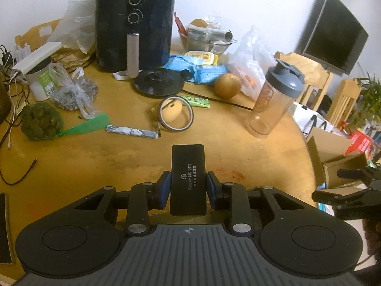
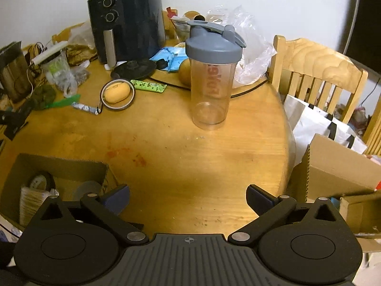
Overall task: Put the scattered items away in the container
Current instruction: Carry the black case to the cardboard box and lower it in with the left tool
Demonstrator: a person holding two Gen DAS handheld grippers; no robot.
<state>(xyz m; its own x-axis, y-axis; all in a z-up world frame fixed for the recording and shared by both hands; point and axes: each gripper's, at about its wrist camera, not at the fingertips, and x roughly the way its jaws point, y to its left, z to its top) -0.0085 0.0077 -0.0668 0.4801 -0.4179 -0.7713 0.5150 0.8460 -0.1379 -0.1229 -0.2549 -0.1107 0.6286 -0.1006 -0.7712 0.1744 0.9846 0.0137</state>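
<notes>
My left gripper is shut on a black oblong box with white lettering, and its blue pads press on both long sides above the wooden table. The right gripper stands wide open with nothing between its fingers, low over the table's near edge. To its left sits an open cardboard box holding rolls of tape and a paper bundle. Further back lie a tape ring around a yellow case, a silver wrapped bar, a green packet and a net bag of green fruit.
A clear shaker bottle with a grey lid stands mid-table. Behind it are a black air fryer, a kettle base, a pear and plastic bags. Cables trail at the left edge. A wooden chair and cardboard boxes flank the right.
</notes>
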